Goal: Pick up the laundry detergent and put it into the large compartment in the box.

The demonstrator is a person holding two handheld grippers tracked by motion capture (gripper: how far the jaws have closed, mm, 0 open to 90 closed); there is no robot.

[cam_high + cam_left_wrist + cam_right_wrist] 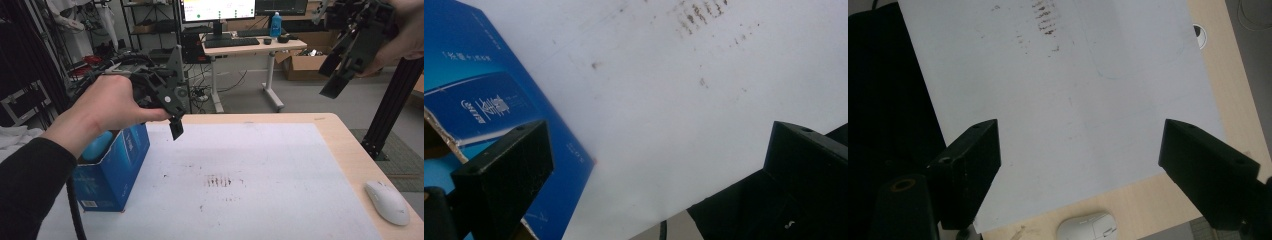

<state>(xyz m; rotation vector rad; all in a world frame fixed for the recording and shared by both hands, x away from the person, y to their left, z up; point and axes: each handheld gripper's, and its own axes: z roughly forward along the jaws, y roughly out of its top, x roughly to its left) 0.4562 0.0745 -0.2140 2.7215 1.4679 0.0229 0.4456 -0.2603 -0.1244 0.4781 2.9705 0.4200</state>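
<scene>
- The blue box [112, 167] stood on the left side of the surface [345, 150], at the left edge of the white mat [250, 200].
- The top of the box was open, and something round and light blue [97, 145] sat inside it.
- The left gripper [176, 127] hung in the air just beside the box's far top corner, not touching it.
- Its jaws were wide apart with nothing between them. In the left gripper view, the box [484, 100] showed behind one jaw and the bare mat [674, 115] showed in the gap.
- The person's left hand [112, 105] held that gripper, with a dark sleeve [30, 185] on the arm.
- The right gripper [340, 72] was held high above the far right side of the surface, well apart from the box.
- Its jaws were also wide apart and held nothing, with the mat [1073, 125] seen far below.
- The mat had some small brown marks [222, 181] near its middle.
- A white computer mouse [387, 201] lay on the wood at the near right corner.
</scene>
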